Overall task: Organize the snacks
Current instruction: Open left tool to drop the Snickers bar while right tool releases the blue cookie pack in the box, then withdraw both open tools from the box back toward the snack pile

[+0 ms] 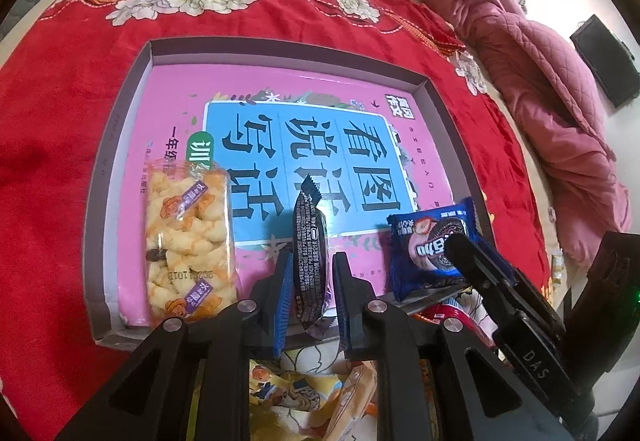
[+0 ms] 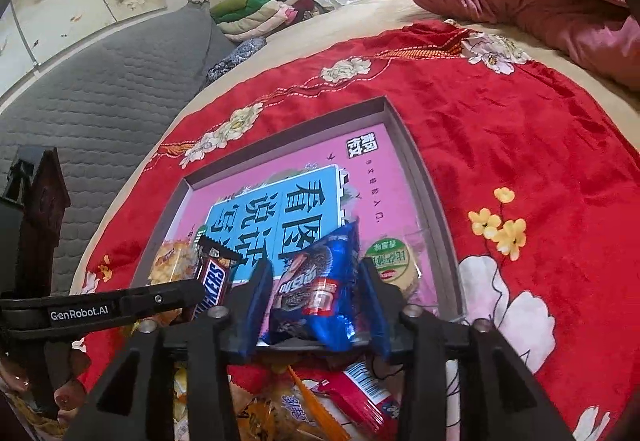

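Snickers bar (image 1: 310, 261) stands nearly upright at lower centre, long axis vertical, pinched between the left gripper (image 1: 310, 281) jaws over the shallow box (image 1: 120, 145). Blue cookie packet (image 2: 316, 289) leans upright between the right gripper (image 2: 316, 305) jaws, which stand apart, loose around it.

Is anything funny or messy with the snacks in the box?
Nothing spilled or torn. The Snickers bar stands on end between the left gripper's fingers, and the blue cookie pack sits tilted in the right gripper. The rice cracker pack lies flat.
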The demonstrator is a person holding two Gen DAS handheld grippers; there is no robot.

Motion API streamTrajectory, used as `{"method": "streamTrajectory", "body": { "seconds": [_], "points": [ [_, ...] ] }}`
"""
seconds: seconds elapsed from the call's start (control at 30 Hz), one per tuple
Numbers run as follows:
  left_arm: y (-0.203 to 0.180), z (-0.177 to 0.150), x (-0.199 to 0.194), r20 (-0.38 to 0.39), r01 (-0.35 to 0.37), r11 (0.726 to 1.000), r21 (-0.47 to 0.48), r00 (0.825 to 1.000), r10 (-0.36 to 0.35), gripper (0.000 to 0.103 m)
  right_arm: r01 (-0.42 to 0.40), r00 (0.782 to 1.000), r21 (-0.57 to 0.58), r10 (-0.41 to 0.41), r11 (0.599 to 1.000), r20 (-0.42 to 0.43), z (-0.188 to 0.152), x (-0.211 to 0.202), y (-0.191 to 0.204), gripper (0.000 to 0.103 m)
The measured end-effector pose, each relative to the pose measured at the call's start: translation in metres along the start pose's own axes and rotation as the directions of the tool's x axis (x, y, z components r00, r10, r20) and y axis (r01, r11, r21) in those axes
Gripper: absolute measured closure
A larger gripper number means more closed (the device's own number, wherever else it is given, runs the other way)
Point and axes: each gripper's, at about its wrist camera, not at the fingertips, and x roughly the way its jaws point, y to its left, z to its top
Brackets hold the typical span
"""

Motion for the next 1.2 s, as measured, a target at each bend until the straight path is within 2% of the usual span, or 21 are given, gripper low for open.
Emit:
{"method": "streamTrajectory", "body": {
  "seconds": [0.17,0.3,0.53,0.63,0.93,1.2],
  "points": [
    [0.003,0.000,-0.005,0.005,0.007,1.000,-0.009,1.000,-0.007,0.081,0.004,1.000,0.009,-0.004,1.000,0.003,0.001,-0.001,-0.004,0.057],
    [0.002,0.000,-0.014,0.025,0.021,1.000,-0.016,0.999,-0.020,0.071,0.001,1.000,0.013,-0.001,1.000,0.015,0.002,-0.004,-0.004,0.057],
    [-0.001,0.003,-0.034,0.064,0.039,0.999,-0.013,0.997,-0.038,0.068,-0.013,0.999,0.016,0.012,1.000,0.044,0.003,-0.011,-0.004,0.056],
    [-0.002,0.003,-0.042,0.078,0.049,0.999,-0.009,0.996,-0.049,0.060,-0.017,0.999,0.015,0.016,1.000,0.052,0.004,-0.013,-0.004,0.053],
    [-0.003,-0.004,-0.070,0.124,0.020,1.000,0.024,0.992,-0.022,0.060,-0.030,0.997,0.027,0.028,0.999,0.078,0.005,-0.026,-0.006,0.052],
    [0.011,-0.011,-0.088,0.148,0.017,1.000,0.001,0.989,-0.016,0.060,-0.035,0.994,0.045,0.031,0.998,0.103,0.006,-0.039,-0.010,0.048]
  ]
}}
